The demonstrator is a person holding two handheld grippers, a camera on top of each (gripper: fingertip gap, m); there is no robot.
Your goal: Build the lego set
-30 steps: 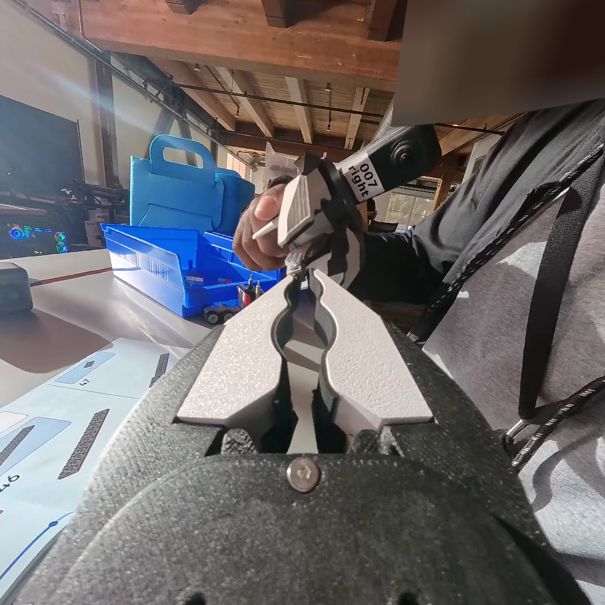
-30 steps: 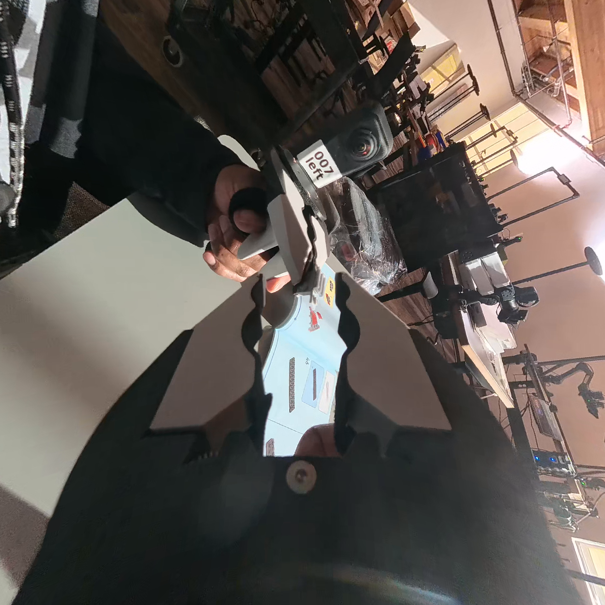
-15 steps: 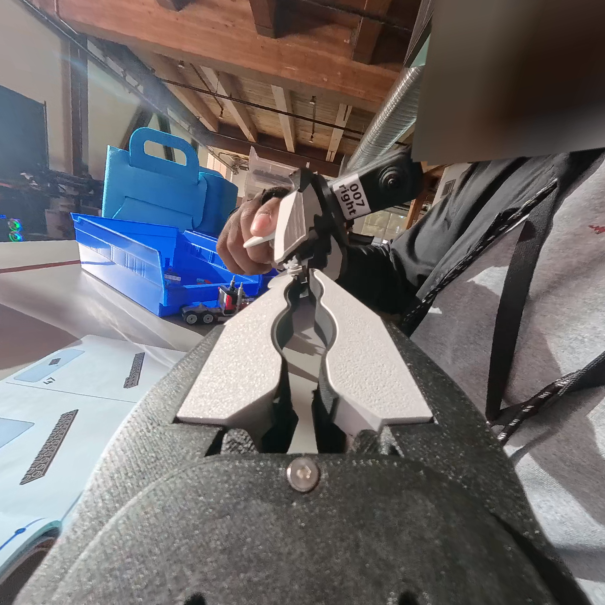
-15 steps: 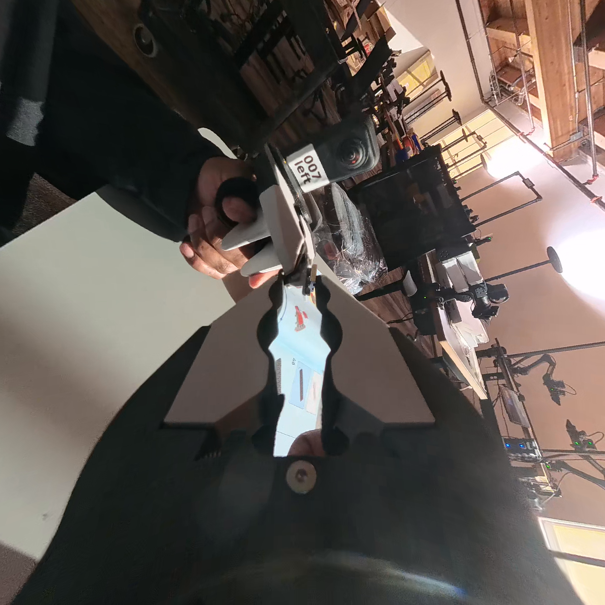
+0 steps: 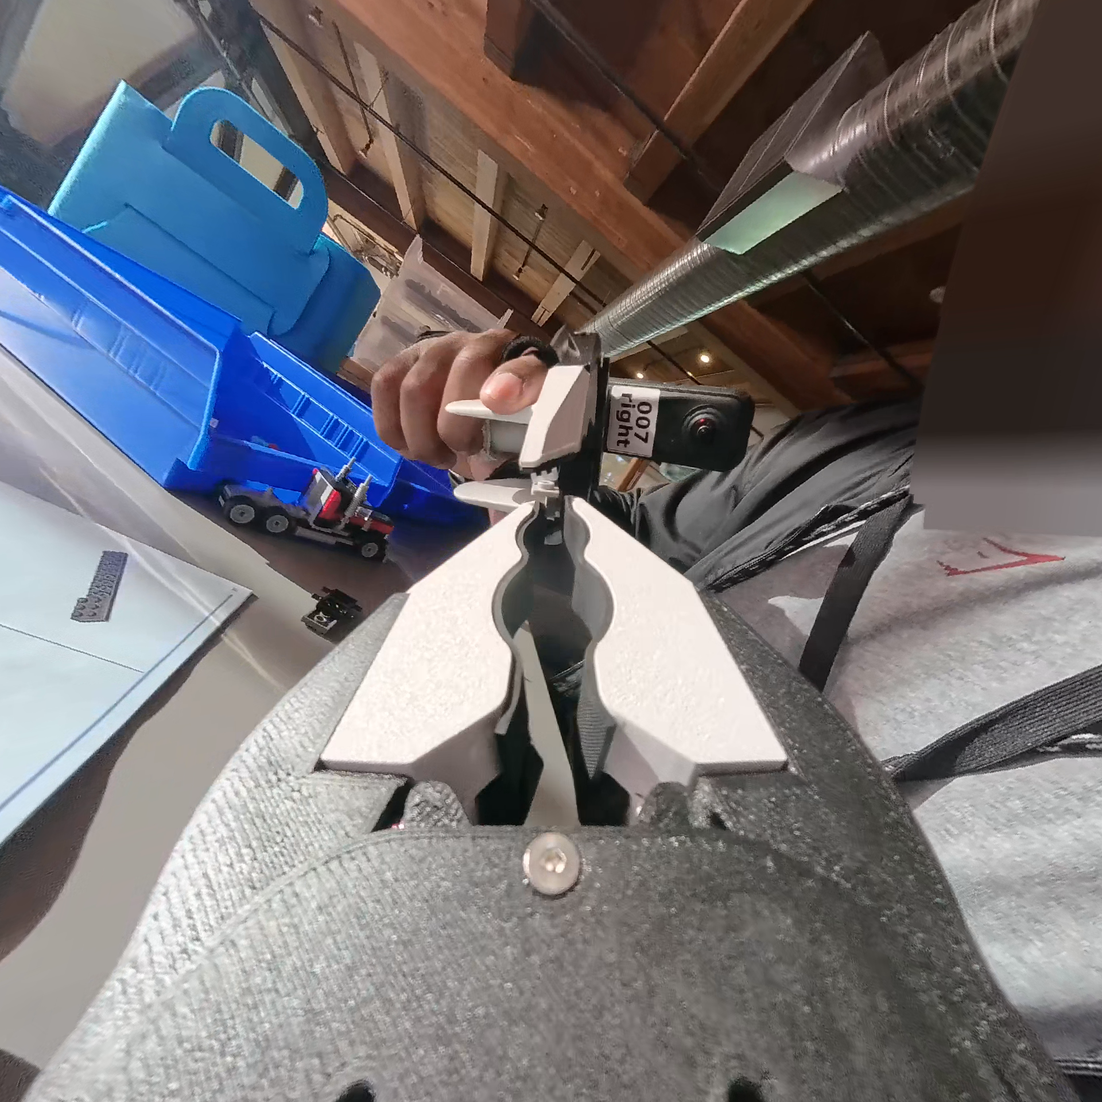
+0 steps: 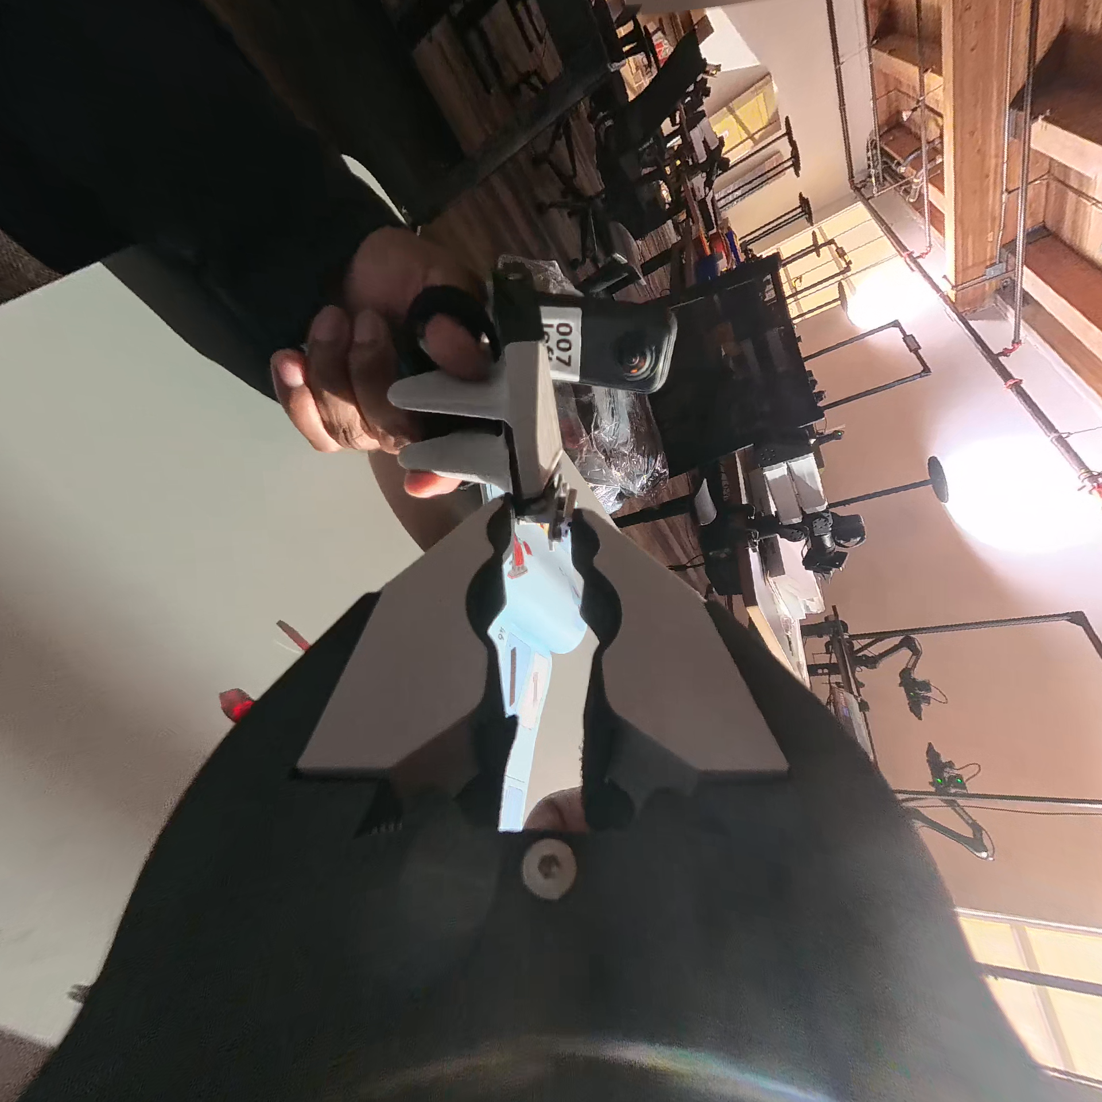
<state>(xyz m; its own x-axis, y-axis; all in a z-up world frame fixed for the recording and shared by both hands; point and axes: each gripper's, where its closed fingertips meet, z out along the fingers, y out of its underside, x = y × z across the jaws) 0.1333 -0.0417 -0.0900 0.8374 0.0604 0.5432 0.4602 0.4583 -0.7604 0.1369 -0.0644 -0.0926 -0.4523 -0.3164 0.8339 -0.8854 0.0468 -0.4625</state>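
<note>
Not much lettering about: a white sticker (image 5: 632, 424) with black print is wrapped round one black camera (image 5: 706, 426), and a twin sticker (image 6: 560, 353) sits on the other camera (image 6: 632, 358). The instruction booklet (image 5: 89, 626) carries small printed figures beside its part drawings. A grey shirt (image 5: 984, 686) bears a red mark (image 5: 1002, 560) — too cut off to read.

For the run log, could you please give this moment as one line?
left gripper: shut on lego piece | right gripper: tips at piece, grip unclear
</note>
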